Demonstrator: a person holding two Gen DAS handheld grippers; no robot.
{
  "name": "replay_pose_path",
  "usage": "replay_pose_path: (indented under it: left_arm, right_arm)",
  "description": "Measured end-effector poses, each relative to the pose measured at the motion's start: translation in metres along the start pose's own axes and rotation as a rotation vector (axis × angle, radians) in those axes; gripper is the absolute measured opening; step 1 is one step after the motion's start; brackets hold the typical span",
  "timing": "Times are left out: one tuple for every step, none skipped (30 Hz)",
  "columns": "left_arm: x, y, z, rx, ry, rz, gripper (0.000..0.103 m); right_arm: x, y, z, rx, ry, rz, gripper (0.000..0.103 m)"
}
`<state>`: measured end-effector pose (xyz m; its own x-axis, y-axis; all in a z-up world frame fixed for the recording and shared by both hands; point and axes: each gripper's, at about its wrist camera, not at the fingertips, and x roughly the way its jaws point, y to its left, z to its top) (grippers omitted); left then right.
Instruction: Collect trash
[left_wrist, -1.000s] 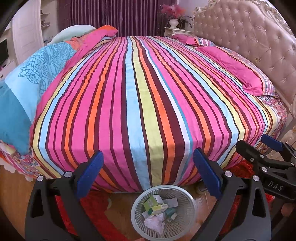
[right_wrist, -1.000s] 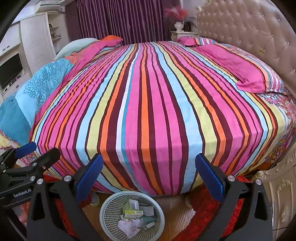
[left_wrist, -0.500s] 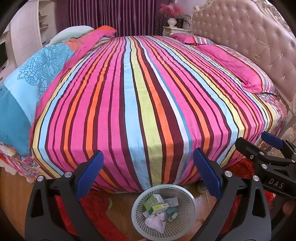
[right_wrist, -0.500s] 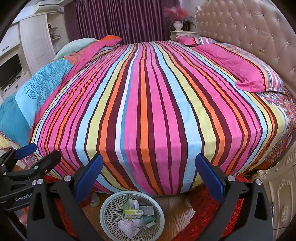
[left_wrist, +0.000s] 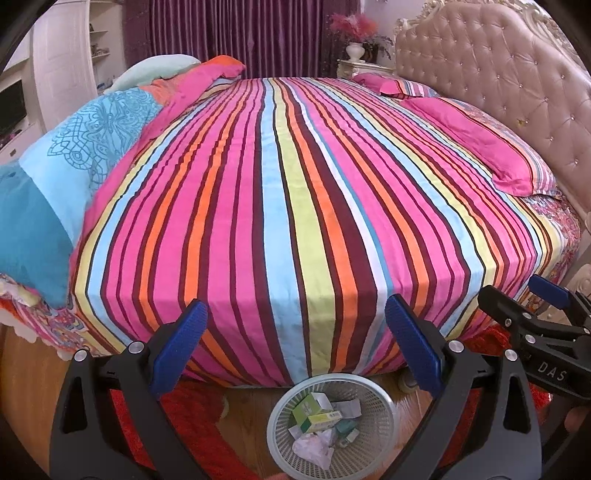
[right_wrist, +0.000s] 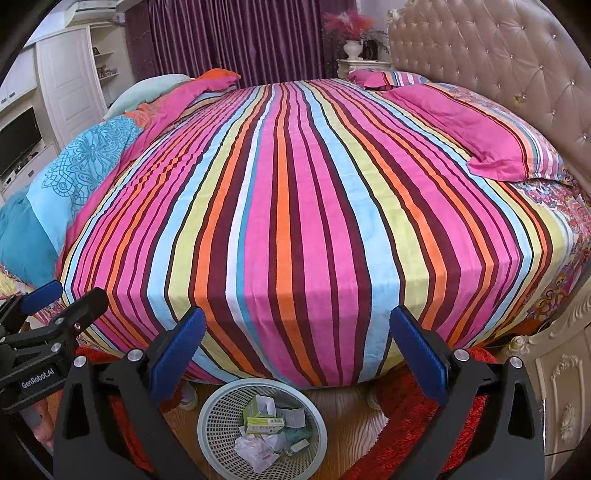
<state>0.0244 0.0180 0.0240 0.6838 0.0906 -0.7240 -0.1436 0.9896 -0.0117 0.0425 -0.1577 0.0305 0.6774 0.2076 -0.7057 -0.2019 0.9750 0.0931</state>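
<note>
A white mesh basket (left_wrist: 384, 424) stands on the floor at the foot of the bed, holding green cartons (left_wrist: 314, 410) and crumpled paper (left_wrist: 314, 445). My left gripper (left_wrist: 295, 343) hangs above it, open, with nothing between its blue pads. In the right wrist view the same basket (right_wrist: 214, 413) shows the cartons (right_wrist: 264, 419) and paper (right_wrist: 258, 452). My right gripper (right_wrist: 295, 347) is also open and empty above it. Each gripper appears at the other view's edge: the right gripper (left_wrist: 524, 295) and the left gripper (right_wrist: 64, 299).
A bed with a striped cover (left_wrist: 295, 203) fills the space ahead, with a pink pillow (left_wrist: 480, 147) and a tufted headboard (left_wrist: 498, 74) to the right. A blue quilt (left_wrist: 55, 184) lies on the left. A red rug (right_wrist: 406, 424) and a cream nightstand (right_wrist: 561, 387) flank the basket.
The left wrist view has drifted very slightly. Both grippers stay open and empty, and the basket has not moved.
</note>
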Motion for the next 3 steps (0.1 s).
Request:
replay_pose_path:
  left_arm:
    - [-0.0005, 0.0004, 0.0003, 0.0, -0.002, 0.002, 0.094]
    - [-0.001, 0.0006, 0.0006, -0.001, -0.004, 0.001, 0.094]
    - [-0.0012, 0.0007, 0.0008, -0.001, -0.005, -0.001, 0.094]
  right_arm:
    - [0.0002, -0.0001, -0.0002, 0.001, 0.001, -0.001, 0.095]
    - [0.0005, 0.0, -0.0005, 0.001, 0.003, -0.001, 0.095]
    - [0.0009, 0.0, -0.0006, 0.001, 0.004, -0.002, 0.095]
